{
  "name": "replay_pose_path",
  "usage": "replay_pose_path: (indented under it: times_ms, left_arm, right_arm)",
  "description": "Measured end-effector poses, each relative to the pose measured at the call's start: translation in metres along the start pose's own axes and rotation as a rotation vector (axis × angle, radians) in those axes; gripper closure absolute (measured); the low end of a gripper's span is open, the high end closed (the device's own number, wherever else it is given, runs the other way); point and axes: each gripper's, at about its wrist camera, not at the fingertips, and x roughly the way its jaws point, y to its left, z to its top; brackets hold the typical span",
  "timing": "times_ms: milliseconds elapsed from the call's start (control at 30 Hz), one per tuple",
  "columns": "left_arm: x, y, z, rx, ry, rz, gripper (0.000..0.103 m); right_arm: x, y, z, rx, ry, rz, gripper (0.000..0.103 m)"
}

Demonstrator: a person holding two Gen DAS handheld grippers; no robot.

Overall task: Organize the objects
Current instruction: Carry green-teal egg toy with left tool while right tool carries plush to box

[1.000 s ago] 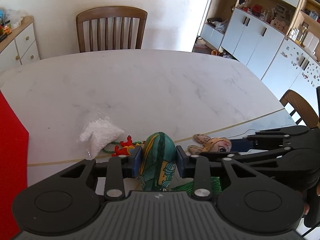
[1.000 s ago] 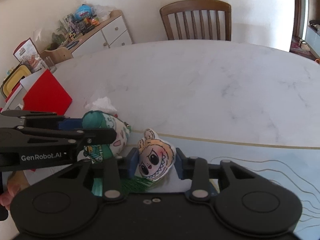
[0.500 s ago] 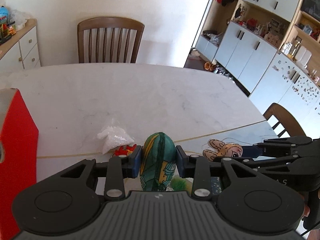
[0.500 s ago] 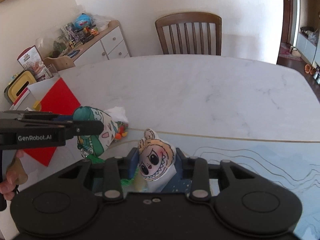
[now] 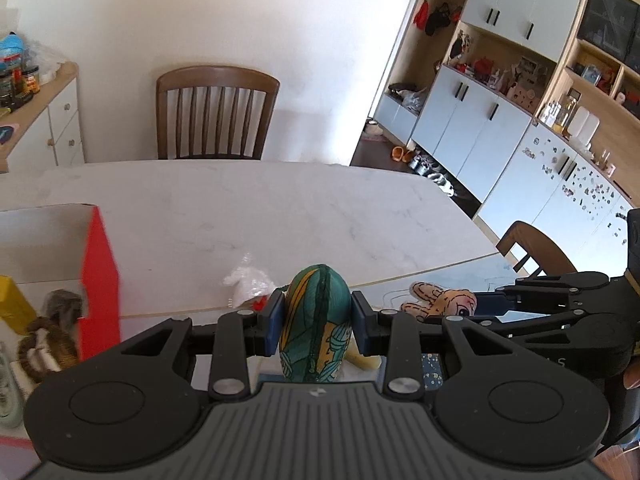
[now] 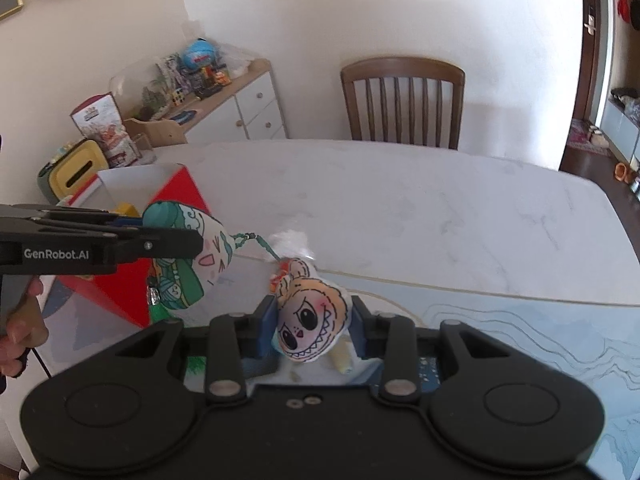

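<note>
Left gripper [image 5: 318,316] clamped on green plush charm [image 5: 316,320], right gripper [image 6: 314,328] clamped on grinning-face plush charm [image 6: 310,326], both above table [image 6: 440,208]. Soft, light, probably squashy; best pinched mid-body. Red box [image 5: 100,280] nearby.

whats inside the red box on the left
In the red box, the left wrist view shows a yellow item and a brown furry toy. The box walls and the gripper body hide the rest.

A home dining room: marble-look table [image 5: 248,216], wooden slat-back chair [image 5: 216,112] at far side, white wall cabinets [image 5: 492,120] right, cluttered sideboard [image 6: 236,108] left, shoes [image 5: 404,155] on floor.
</note>
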Motion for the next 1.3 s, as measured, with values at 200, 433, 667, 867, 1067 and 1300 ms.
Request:
replay_pose_path:
  times_ms: [200,433,667,867,1067,1300]
  left_arm:
    - [-0.03,0.019,0.003,-0.016,-0.021,0.014,0.069]
    - [-0.068,0.053,0.004,-0.023,-0.058,0.043,0.069]
    - [-0.1,0.091,0.008,-0.033,-0.087,0.09,0.069]
    - [-0.123,0.126,0.011,-0.051,-0.106,0.132,0.069]
    - [-0.136,0.158,0.012,-0.065,-0.116,0.167,0.069]
    - [-0.141,0.192,0.011,-0.089,-0.118,0.222,0.069]
  right_arm:
    - [-0.009,0.034,0.013,-0.04,-0.022,0.008,0.067]
    - [-0.008,0.079,0.025,-0.099,-0.035,0.012,0.067]
    - [0.001,0.128,0.038,-0.151,-0.039,0.032,0.067]
    - [0.015,0.166,0.047,-0.195,-0.037,0.044,0.067]
    - [0.032,0.199,0.054,-0.229,-0.03,0.053,0.067]
    - [0.059,0.224,0.061,-0.257,-0.014,0.048,0.067]
